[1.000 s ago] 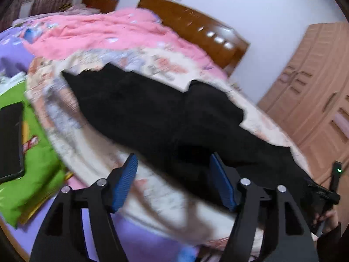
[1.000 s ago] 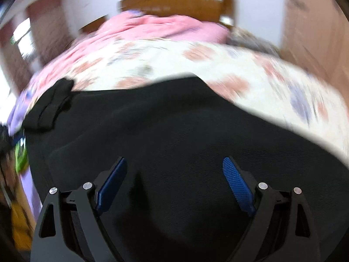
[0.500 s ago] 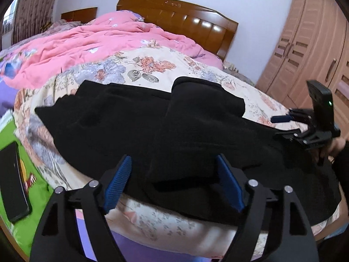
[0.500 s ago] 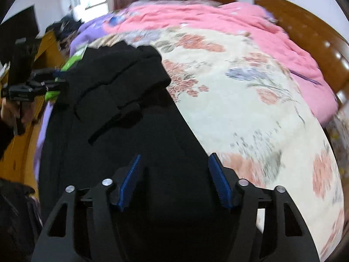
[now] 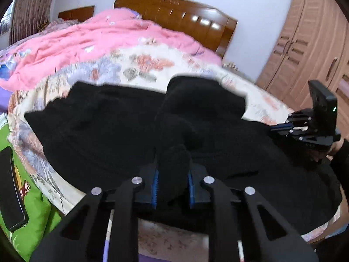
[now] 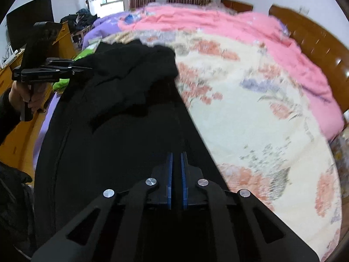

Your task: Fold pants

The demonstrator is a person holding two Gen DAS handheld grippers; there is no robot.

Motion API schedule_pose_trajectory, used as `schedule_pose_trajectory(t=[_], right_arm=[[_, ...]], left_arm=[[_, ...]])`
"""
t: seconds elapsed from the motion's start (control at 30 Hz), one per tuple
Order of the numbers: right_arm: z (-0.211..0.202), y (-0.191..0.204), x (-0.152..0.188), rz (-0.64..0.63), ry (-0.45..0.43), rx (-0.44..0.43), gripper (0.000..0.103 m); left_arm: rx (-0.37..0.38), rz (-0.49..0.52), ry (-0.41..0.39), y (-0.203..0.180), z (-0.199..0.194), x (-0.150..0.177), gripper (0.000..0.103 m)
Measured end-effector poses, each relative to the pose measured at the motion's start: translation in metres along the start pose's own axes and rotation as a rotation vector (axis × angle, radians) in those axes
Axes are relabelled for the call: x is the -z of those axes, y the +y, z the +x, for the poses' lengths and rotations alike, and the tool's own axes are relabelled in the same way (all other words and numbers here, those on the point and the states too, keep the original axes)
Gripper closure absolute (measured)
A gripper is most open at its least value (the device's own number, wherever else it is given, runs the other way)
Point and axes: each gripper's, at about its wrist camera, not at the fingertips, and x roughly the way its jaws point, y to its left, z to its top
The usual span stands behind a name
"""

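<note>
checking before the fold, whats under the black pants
The pants lie on a floral blanket that shows around them. Whatever is directly beneath the cloth is covered. Both grippers, left and right, pinch the fabric.

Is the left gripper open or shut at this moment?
Shut: the left gripper pinches a bunch of the black pants.
</note>
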Motion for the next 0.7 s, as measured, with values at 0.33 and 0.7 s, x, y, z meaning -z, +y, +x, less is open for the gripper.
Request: schedule_pose_trajectory(t=[0.33,0.7], right_arm=[[0.012,-0.014,-0.011,0.046,0.026,0.056,0.096],[-0.048,-0.025,0.011,0.338,-0.173,0.113,0.047]], left_arm=[[-0.058,0.008,-0.069,-0.006,-0.008,-0.007,0.085],[-0.068,-0.1,-0.157,0.025,-0.049,0.003,0.02]])
